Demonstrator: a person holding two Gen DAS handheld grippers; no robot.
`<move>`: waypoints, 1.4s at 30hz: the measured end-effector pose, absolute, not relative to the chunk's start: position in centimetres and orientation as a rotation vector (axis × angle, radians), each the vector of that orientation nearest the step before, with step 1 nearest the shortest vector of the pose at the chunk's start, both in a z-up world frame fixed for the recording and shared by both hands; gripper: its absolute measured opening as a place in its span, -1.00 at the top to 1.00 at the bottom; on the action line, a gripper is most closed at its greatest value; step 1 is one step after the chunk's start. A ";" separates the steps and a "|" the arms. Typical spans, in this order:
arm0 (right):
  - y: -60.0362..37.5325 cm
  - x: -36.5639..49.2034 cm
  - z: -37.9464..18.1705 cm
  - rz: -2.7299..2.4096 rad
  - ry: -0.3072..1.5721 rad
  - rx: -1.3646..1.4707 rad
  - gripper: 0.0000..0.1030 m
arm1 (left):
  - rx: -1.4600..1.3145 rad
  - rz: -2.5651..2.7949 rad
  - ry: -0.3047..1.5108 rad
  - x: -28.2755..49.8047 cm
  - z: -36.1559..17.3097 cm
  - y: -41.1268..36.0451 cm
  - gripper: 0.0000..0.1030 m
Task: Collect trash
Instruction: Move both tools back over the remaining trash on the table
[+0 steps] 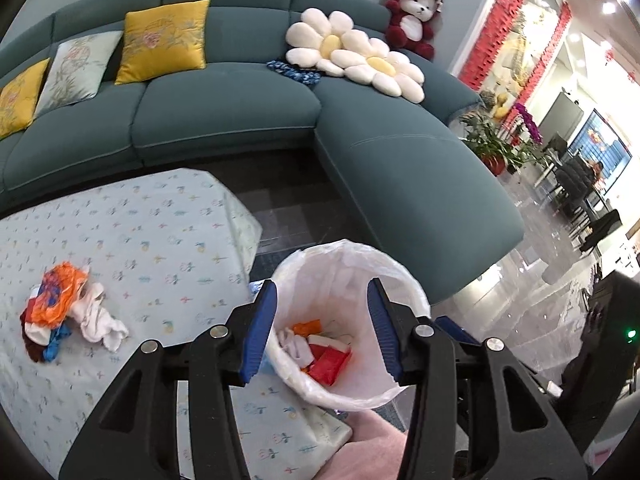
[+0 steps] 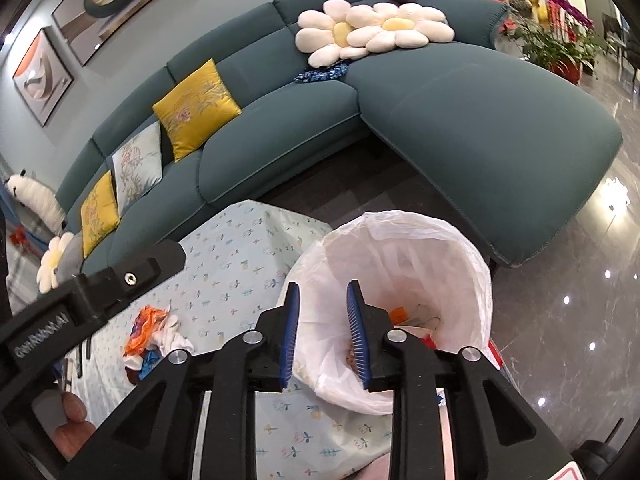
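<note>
We see the left claw (image 1: pixel 322 330) held above a small bin (image 1: pixel 394 280) lined with a white bag, its blue-padded fingers (image 1: pixel 260 332) spread wide and holding nothing. The bin stands just off the table's (image 1: pixel 132 236) near right corner, on the floor side, and its bottom already holds trash: red and orange wrappers (image 1: pixel 330 362) and some white crumpled pieces (image 1: pixel 296 346). The right claw (image 2: pixel 322 334) hangs over the same bin (image 2: pixel 472 264), its fingers (image 2: pixel 290 336) parted to a moderate gap, also empty.

On the table, which is covered with a pale blue cloth printed with small flowers, we find a pile of remaining trash (image 1: pixel 60 312) at the left: an orange crumpled bag, white tissue, and bits of blue and dark red. In the right wrist view the same pile (image 2: pixel 154 338) lies left of the claw, well apart from the bin.

Beyond the table stands a teal sofa (image 1: pixel 240 120) with yellow cushions (image 1: pixel 164 42), two daisy-shaped pillows (image 1: pixel 356 54) and a red plush bear (image 1: pixel 414 18).
</note>
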State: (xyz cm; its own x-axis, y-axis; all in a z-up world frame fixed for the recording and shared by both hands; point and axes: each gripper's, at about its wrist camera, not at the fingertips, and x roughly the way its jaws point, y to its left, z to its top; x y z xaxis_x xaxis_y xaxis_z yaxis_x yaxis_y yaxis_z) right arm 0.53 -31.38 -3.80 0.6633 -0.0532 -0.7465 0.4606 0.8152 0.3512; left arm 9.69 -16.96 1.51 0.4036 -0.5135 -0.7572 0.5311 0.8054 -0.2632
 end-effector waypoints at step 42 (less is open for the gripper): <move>-7.7 10.5 -6.4 -0.004 0.999 0.320 0.03 | -0.144 -0.104 1.042 14.1 -6.0 13.6 -0.50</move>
